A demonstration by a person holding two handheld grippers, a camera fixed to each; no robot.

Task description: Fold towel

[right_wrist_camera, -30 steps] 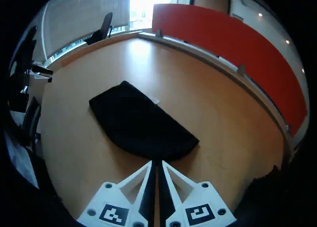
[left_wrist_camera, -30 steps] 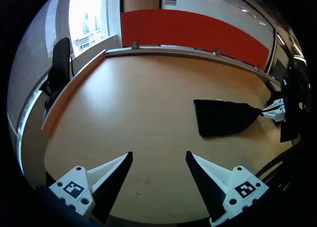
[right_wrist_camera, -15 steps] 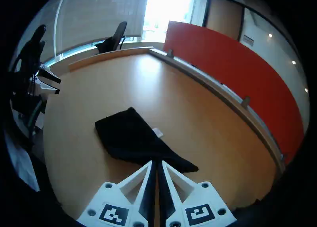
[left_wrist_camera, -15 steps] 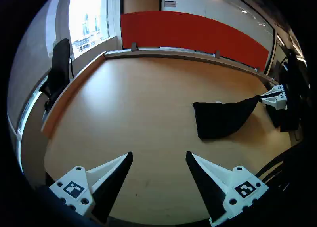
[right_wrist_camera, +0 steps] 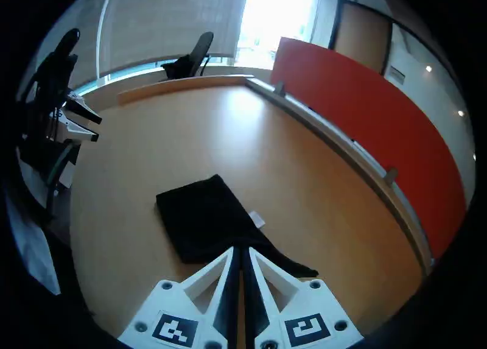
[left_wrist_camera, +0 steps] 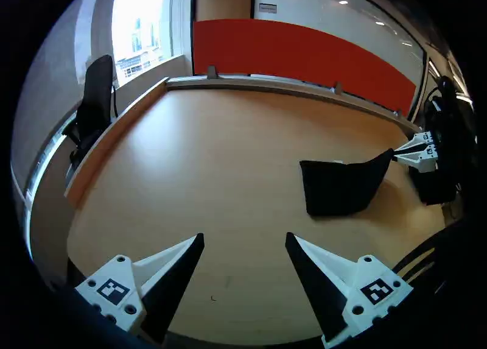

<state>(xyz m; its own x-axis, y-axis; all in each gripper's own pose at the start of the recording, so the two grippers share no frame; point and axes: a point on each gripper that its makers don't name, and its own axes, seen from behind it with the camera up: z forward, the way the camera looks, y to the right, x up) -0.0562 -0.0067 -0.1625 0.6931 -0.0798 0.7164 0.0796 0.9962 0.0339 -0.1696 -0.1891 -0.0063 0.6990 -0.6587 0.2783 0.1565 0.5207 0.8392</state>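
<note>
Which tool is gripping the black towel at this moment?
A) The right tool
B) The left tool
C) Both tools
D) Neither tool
A: the right tool has its fingers closed on a corner of the towel, while the left tool has its fingers spread apart above the bare table, well away from the cloth.

No legible text, brand or number. Black-and-white coded squares (left_wrist_camera: 113,290) on left gripper (left_wrist_camera: 243,236) and right gripper (right_wrist_camera: 241,251), without letters. White tag (right_wrist_camera: 257,217) on towel (right_wrist_camera: 201,221) and small wall sign (left_wrist_camera: 268,8) too tiny to read.
</note>
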